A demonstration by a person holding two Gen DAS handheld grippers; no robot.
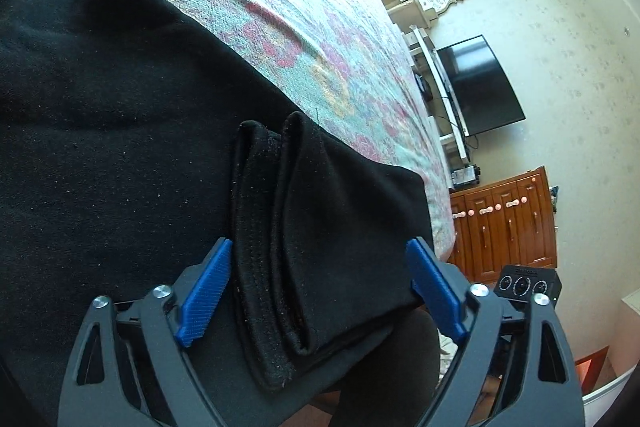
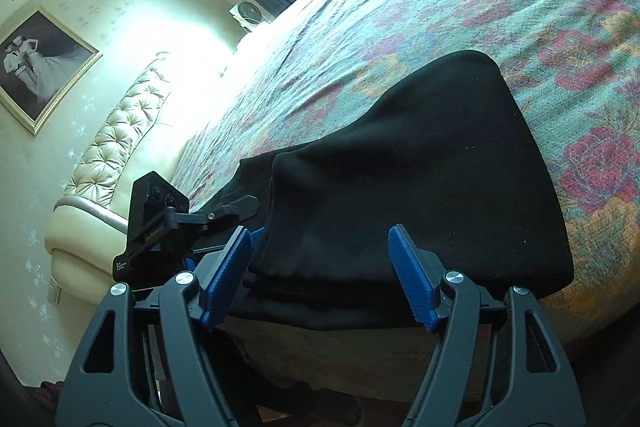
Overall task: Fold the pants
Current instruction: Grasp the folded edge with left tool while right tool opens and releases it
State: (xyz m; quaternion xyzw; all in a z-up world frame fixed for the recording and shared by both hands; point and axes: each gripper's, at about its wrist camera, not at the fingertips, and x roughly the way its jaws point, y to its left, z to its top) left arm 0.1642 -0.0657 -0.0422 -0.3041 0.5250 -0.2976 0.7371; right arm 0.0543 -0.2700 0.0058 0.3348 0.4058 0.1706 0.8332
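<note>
Folded black pants (image 1: 160,147) lie between the spread jaws of both grippers, unpinched.

Black tool (image 1: 320,255) frames, ribbed blue pads (image 2: 412,277), silver screws

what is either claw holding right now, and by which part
Nothing is gripped. Both the left claw and the right claw stand open around the folded black pants, pads apart.
</note>
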